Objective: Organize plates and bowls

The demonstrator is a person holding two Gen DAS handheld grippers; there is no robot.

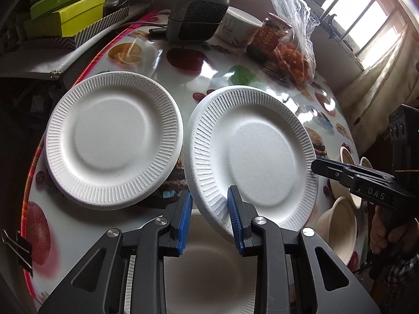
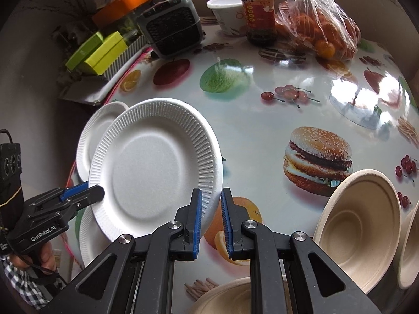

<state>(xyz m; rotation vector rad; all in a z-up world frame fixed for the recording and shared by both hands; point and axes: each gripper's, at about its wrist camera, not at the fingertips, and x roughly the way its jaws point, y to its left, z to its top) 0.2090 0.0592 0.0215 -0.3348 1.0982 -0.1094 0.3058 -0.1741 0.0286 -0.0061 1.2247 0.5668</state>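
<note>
At six o'clock in the left wrist view, the left gripper (image 1: 209, 189) is clenched on the near rim of the lifted plate (image 1: 251, 151). The right gripper (image 2: 211, 189) looks to pinch the opposite rim, at about three o'clock. The plate hangs clear of the table (image 2: 262, 120), tilted. A second plate (image 1: 112, 136) lies flat at nine o'clock, and the bowls (image 2: 358, 225) sit at four o'clock in the right wrist view.

Stacking probably comes next. Both hands should travel together and level the plate, centre it over the flat one, lower it, then release. Thin fluted rims bend, so neither hand should twist.

Being round, the plate has no long axis. Its hollow face points up.
</note>
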